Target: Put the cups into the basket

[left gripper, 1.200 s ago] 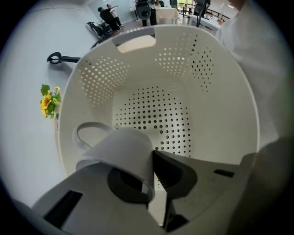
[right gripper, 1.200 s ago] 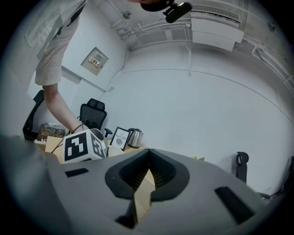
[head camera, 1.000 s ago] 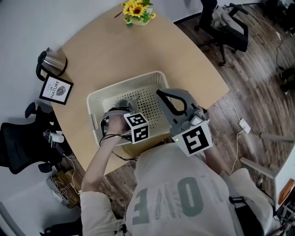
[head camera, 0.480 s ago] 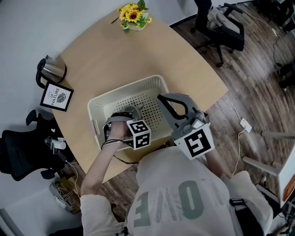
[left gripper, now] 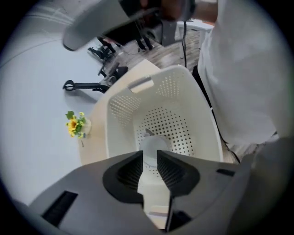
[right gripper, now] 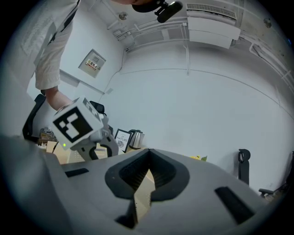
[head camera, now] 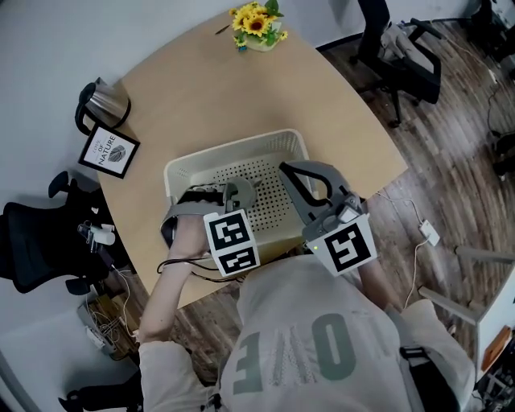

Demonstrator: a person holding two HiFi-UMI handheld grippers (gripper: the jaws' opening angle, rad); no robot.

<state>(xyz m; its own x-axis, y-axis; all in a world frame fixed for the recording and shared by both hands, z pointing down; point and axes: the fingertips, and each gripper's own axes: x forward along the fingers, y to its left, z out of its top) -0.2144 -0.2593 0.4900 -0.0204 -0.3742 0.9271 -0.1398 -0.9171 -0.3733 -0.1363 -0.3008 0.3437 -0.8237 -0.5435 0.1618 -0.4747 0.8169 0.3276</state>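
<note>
The cream perforated basket (head camera: 278, 145) stands on the round wooden table (head camera: 201, 88). My left gripper (head camera: 238, 191) hangs over the basket's left part. In the left gripper view, my left gripper (left gripper: 148, 153) looks down into the basket (left gripper: 183, 73). Its jaws stand a little apart with nothing between them, and a pale cup (left gripper: 154, 146) lies on the holed floor beyond. I cannot pick out the cup in the head view. My right gripper (head camera: 287, 169) is over the basket's right side, shut and empty. In the right gripper view, my right gripper (right gripper: 148, 152) points out at the wall.
A steel kettle (head camera: 105, 103) and a framed picture (head camera: 109, 150) stand at the table's left edge. A sunflower pot (head camera: 259, 24) is at the far edge. Office chairs (head camera: 406, 48) stand on the wood floor to the right, and a black chair (head camera: 40, 241) to the left.
My left gripper has drawn back out of the basket toward its left side and risen. The right gripper has hardly moved.
</note>
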